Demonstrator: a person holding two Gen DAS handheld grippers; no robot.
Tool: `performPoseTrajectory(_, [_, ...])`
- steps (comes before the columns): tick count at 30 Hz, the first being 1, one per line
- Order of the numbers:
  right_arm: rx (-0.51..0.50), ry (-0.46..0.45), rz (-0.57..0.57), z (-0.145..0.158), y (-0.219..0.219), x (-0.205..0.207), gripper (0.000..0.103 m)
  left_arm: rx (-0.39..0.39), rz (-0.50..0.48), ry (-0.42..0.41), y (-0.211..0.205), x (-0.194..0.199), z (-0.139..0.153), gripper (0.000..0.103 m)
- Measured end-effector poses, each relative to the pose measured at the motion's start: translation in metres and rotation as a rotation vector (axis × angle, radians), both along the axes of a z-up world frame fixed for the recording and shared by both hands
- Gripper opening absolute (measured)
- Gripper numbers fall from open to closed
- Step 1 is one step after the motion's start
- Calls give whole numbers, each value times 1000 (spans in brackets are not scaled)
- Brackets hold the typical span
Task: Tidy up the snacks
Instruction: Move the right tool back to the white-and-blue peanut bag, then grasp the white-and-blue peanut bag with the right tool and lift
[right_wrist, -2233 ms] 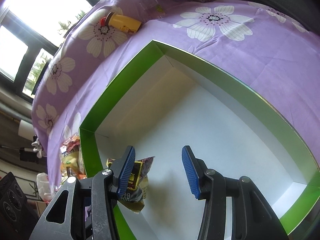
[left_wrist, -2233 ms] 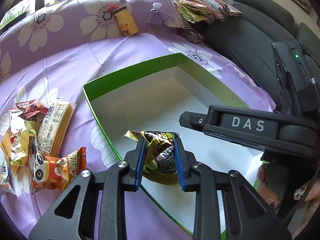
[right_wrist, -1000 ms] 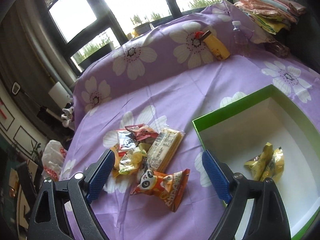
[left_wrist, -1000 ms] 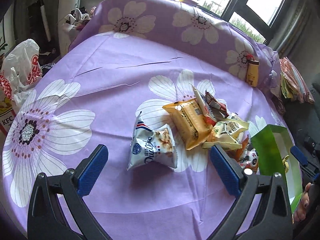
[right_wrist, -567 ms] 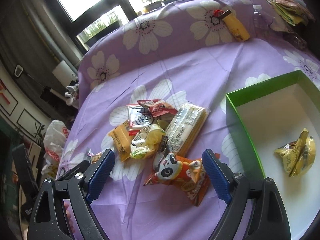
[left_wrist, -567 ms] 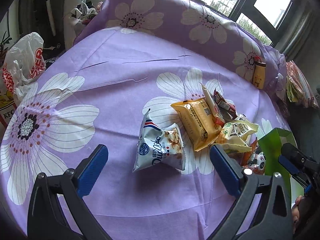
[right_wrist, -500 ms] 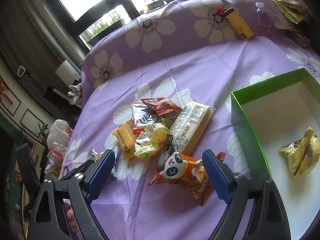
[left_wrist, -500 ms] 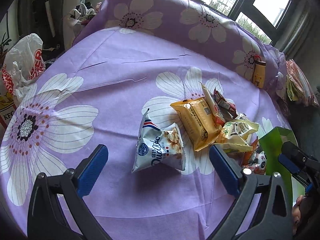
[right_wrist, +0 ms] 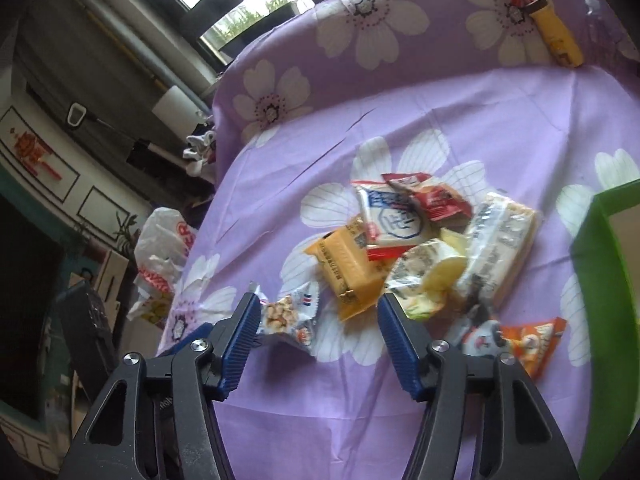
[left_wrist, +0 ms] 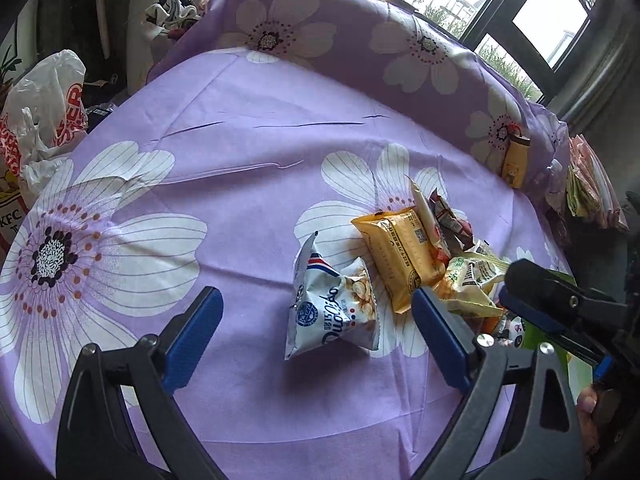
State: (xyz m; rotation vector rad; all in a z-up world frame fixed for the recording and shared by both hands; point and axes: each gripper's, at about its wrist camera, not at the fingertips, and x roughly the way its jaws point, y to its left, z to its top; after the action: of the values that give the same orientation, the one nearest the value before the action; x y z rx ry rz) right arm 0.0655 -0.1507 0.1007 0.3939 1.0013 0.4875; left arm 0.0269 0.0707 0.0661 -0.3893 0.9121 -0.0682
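A white-and-blue snack pouch [left_wrist: 332, 308] lies on the purple flowered cloth, apart from the heap. My left gripper [left_wrist: 316, 336] hovers over it, its jaws closing, the pouch between the pads but untouched. The heap holds a yellow packet [left_wrist: 400, 256], a red packet [right_wrist: 436, 200], a long cracker pack [right_wrist: 500, 248], a pale green packet [right_wrist: 428, 280] and an orange panda packet [right_wrist: 516, 336]. My right gripper [right_wrist: 320, 340] hangs just short of the heap, its jaws closing on nothing, the pouch [right_wrist: 288, 316] by its left finger. The green box [right_wrist: 600, 280] stands to the right.
A yellow bottle [right_wrist: 556, 36] leans on the raised flowered cushion at the back. A white and red plastic bag [left_wrist: 44, 112] sits beyond the cloth's left edge. Folded fabrics [left_wrist: 588, 188] are stacked at the far right. Bare cloth stretches to the left of the pouch.
The left gripper let go of a dark packet in the box and came over to the pouch. The right gripper swung from the box to the heap, and its jaws have narrowed.
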Motion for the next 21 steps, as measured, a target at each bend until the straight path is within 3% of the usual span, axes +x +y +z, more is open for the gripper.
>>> performPoseTrajectory(4, [33, 114, 87, -19, 33, 24, 62, -8, -6, 37, 1, 4, -7, 85])
performPoseTrajectory(11, [9, 230, 139, -60, 62, 45, 62, 0, 13, 89, 6, 7, -15, 66])
performPoseTrajectory(19, [-1, 253, 163, -74, 72, 48, 62, 67, 3, 96, 4, 6, -16, 60])
performPoseTrajectory(21, [12, 255, 168, -76, 72, 48, 62, 70, -8, 95, 3, 5, -17, 55])
